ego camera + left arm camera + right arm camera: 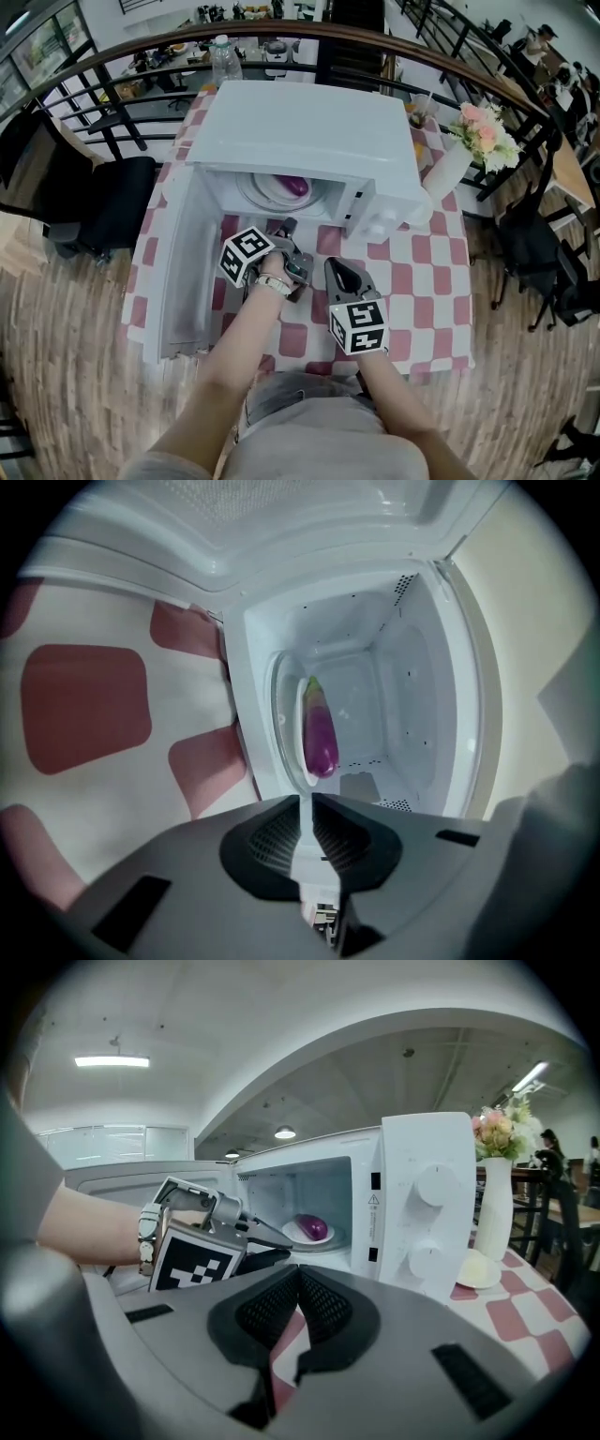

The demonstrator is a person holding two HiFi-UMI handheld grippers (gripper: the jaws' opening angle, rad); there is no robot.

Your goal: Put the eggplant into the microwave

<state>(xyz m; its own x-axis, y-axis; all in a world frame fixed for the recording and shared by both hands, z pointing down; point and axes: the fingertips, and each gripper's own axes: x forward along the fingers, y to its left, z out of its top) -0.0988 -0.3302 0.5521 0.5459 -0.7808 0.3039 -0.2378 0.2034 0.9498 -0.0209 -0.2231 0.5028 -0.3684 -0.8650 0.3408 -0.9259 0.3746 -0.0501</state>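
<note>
Tabletop (427,281) holds open microwave (309,131), eggplant (295,186) well inside

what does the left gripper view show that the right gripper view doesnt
Only the left gripper view: the microwave cavity close up, its vent holes, and the green stem end of the eggplant.
Only the right gripper view: the dials, the vase of flowers, the left gripper in front of the opening on the person's arm, and the ceiling lights.
Both: the eggplant lying on the plate inside the open microwave, and the checked cloth.
</note>
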